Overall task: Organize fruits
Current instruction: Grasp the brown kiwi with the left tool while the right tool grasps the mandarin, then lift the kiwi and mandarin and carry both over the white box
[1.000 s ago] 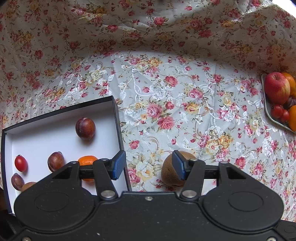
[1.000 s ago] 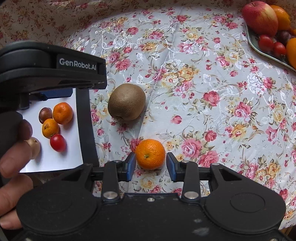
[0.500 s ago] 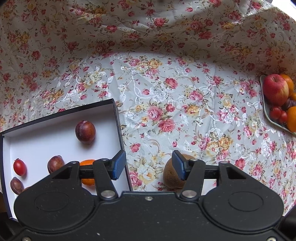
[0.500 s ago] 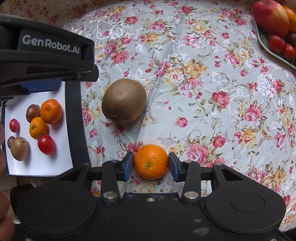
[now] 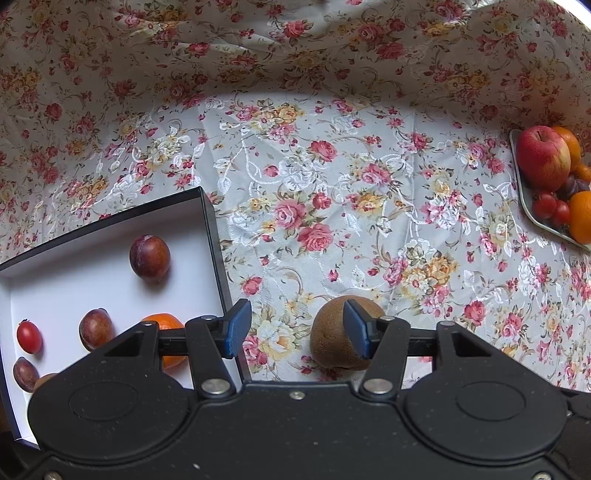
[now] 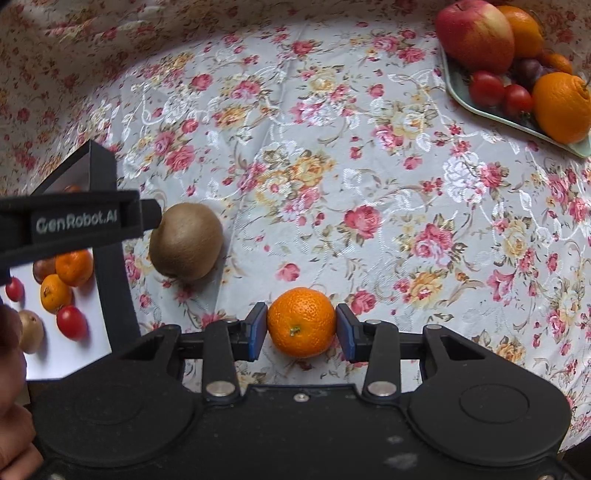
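Right wrist view: the right gripper (image 6: 301, 330) sits at lower centre, its jaws clamped on a mandarin (image 6: 301, 321), one blue pad against each side of the fruit. A kiwi (image 6: 186, 242) lies on the flowered surface (image 6: 369, 184) to the upper left of the mandarin, apart from it. At the left edge stands a white-lined box (image 6: 114, 280) with dark walls, holding mandarins, cherry tomatoes and other small fruit, partly hidden by the other gripper's body. A tray (image 6: 480, 107) at upper right carries an apple (image 6: 474, 35), oranges and tomatoes.

Left wrist view: the left gripper (image 5: 295, 328) occupies the lower frame, jaws apart and holding nothing; its right pad overlaps the kiwi (image 5: 332, 339), its left pad overlaps the box (image 5: 214, 240) wall. Inside the box lie plums (image 5: 149, 257), a cherry tomato (image 5: 28, 336) and a mandarin. The tray (image 5: 524, 206) appears at the right edge.
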Demonstrator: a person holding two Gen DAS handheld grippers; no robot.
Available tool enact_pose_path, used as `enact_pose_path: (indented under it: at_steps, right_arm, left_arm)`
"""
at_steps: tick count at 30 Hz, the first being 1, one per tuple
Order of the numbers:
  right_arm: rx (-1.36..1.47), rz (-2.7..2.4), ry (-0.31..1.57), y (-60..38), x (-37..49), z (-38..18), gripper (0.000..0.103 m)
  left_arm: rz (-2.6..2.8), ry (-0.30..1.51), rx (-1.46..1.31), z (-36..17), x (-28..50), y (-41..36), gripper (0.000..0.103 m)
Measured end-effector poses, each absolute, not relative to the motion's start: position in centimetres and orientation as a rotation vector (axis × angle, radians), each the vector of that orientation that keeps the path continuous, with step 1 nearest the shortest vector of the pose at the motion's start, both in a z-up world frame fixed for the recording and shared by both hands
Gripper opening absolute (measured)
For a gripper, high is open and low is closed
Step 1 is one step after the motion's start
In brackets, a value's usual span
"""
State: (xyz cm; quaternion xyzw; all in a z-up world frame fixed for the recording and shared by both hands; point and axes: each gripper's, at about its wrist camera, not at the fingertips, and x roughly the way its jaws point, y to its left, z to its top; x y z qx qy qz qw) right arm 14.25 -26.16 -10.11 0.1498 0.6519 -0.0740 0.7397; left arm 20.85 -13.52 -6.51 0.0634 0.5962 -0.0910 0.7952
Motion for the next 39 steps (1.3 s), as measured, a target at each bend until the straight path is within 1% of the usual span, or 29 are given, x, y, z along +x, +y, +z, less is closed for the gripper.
enact_pose_path:
  at_steps: [9, 34, 39]
  right_arm:
    - [0.408, -0.269, 1.393, -29.8, 14.3, -9.2, 0.042]
    - [0.457, -0.290, 1.403, -30.2, 13.6, -8.5, 0.042]
    - [0.460, -0.293, 1.400, -30.4, 13.7, -8.4, 0.042]
  left_arm:
    - [-0.285, 1.297, 0.106, -6.6, 20.7, -14.6, 0.061]
    - [-0.274, 1.363, 0.159, -9.3, 20.8, -16.6, 0.061]
    - [-0.253, 1.374, 0.166, -10.0, 21.0, -17.0, 0.060]
